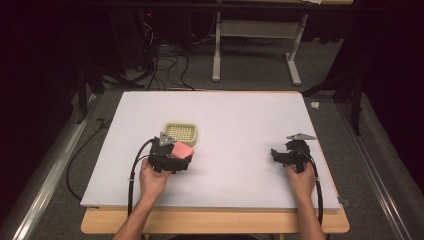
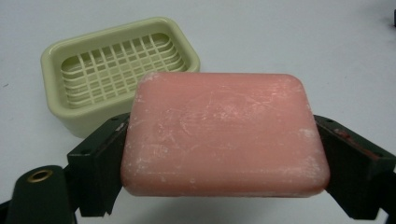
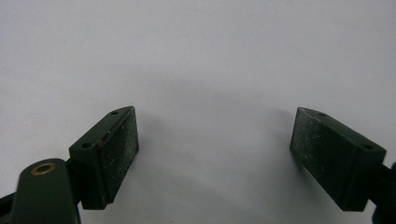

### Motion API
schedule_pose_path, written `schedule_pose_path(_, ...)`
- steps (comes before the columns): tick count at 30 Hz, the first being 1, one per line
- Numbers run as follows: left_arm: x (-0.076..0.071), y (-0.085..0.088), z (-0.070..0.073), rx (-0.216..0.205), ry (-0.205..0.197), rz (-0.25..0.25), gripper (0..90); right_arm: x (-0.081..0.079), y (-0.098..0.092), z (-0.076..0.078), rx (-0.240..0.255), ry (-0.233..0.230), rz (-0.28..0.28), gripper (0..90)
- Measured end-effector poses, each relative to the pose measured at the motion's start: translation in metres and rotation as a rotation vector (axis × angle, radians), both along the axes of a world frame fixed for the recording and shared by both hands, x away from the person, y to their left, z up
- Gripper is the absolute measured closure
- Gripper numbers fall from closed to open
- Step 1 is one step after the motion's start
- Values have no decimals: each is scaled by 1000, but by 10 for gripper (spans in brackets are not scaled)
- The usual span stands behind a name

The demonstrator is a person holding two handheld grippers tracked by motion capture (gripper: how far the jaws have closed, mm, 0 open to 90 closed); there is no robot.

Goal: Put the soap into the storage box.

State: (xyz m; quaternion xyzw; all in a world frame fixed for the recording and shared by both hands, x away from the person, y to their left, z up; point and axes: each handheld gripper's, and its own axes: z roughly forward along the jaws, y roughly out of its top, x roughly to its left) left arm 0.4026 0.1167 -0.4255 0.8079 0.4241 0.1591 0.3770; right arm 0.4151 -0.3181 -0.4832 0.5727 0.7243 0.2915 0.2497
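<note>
White foam board covers the bench (image 1: pixel 240 115), with dark floor, cables and a metal frame beyond it. One pale green soap dish (image 1: pixel 181 133) with a grid floor sits on the board left of centre; it serves as the landmark.

The left claw (image 1: pixel 176 159) hangs just in front of the dish, on the person's side, and its two jaws are clamped on the short ends of the single pink bar of soap (image 2: pixel 224 135). In the left gripper view the bar lies flat between the pads, lifted off the board, with the dish (image 2: pixel 119 70) just behind it and apart from it. The dish is empty.

The right claw (image 1: pixel 285 156) rests well to the right of the dish, far from the soap. Its jaws stand wide apart with nothing between them, and only bare board lies under its pads (image 3: pixel 116 149).

As a judgement: the pick-up is done, since the soap is gripped and clear of the surface. What remains is to carry it the short way over the dish's near rim, lower it level onto the grid, and let go.

Count: one soap bar, one dish, two claws.
</note>
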Motion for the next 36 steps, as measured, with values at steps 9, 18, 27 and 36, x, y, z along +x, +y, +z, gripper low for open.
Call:
schedule_pose_path(9, 12, 5, 9, -22, -5, 21, 138, 0, 0, 0, 1, 1, -1, 160)
schedule_pose_path(18, 23, 11, 11, -43, 13, 43, 138, 0, 0, 0, 1, 1, -1, 160)
schedule_pose_path(27, 39, 10, 15, -36, 20, 53, 138, 0, 0, 0, 2, 1, -2, 160)
schedule_pose_path(36, 51, 9, 13, -39, 31, 68, 138, 0, 0, 0, 1, 1, -1, 160)
